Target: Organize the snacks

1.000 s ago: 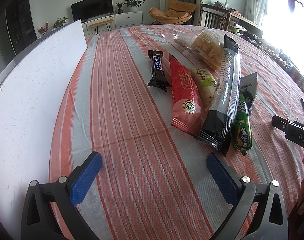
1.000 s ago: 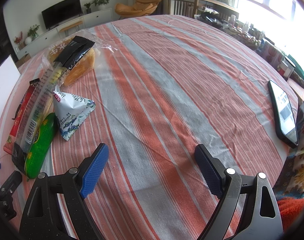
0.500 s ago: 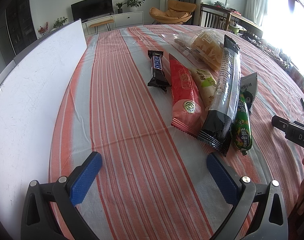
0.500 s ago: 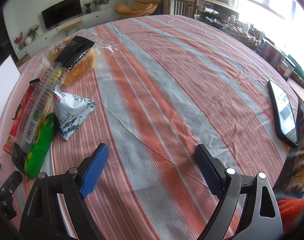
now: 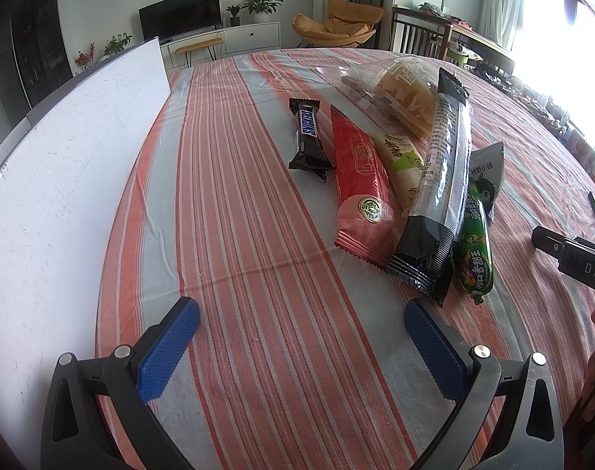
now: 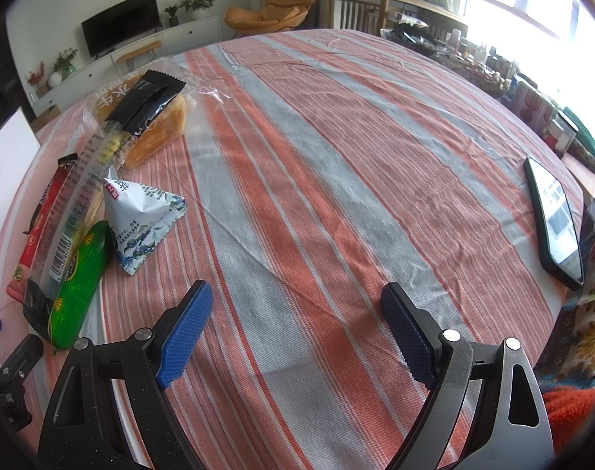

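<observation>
Hovering over the tabletop (image 5: 258, 235), both my jaws gaped empty; snacks (image 5: 434, 180) lay between them, ahead.

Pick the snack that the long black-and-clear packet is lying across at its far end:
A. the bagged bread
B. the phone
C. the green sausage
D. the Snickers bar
A: in the left wrist view the long black-and-clear packet runs up the cluster and its far tip rests on the bagged bread, while the Snickers bar lies apart to the left.
</observation>
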The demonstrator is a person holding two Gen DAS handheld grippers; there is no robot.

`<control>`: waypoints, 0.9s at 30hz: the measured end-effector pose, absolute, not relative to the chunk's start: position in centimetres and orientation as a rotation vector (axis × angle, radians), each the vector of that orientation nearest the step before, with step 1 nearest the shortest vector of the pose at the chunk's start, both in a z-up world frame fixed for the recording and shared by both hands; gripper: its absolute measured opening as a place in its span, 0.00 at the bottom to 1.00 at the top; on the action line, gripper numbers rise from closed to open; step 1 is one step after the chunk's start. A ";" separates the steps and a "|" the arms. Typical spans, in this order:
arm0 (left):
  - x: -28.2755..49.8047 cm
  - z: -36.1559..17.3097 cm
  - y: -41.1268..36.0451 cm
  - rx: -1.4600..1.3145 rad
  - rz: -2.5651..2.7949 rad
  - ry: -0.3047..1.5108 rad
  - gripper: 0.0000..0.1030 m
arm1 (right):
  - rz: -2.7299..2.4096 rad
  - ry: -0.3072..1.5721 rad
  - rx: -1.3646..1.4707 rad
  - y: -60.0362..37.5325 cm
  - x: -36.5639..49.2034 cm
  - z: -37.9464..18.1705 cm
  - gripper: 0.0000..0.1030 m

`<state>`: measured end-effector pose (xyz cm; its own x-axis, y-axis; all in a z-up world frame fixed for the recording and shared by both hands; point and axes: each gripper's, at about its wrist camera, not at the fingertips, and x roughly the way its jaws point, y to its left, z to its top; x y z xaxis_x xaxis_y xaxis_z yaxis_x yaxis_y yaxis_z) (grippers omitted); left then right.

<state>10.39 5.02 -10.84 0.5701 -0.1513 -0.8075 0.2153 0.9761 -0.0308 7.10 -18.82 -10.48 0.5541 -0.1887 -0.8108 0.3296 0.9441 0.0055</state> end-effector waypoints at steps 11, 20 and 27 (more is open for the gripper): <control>9.7 -10.4 5.5 0.042 -0.193 0.925 1.00 | -0.308 0.935 0.164 -18.8 7.1 -10.5 0.87; 13.1 -3.8 7.5 -0.126 -0.165 0.825 1.00 | -0.311 0.935 0.164 -18.8 7.1 -10.4 0.87; 24.0 -5.9 5.1 -0.078 -0.157 0.987 0.87 | -0.310 0.934 0.164 -18.8 7.0 -10.5 0.87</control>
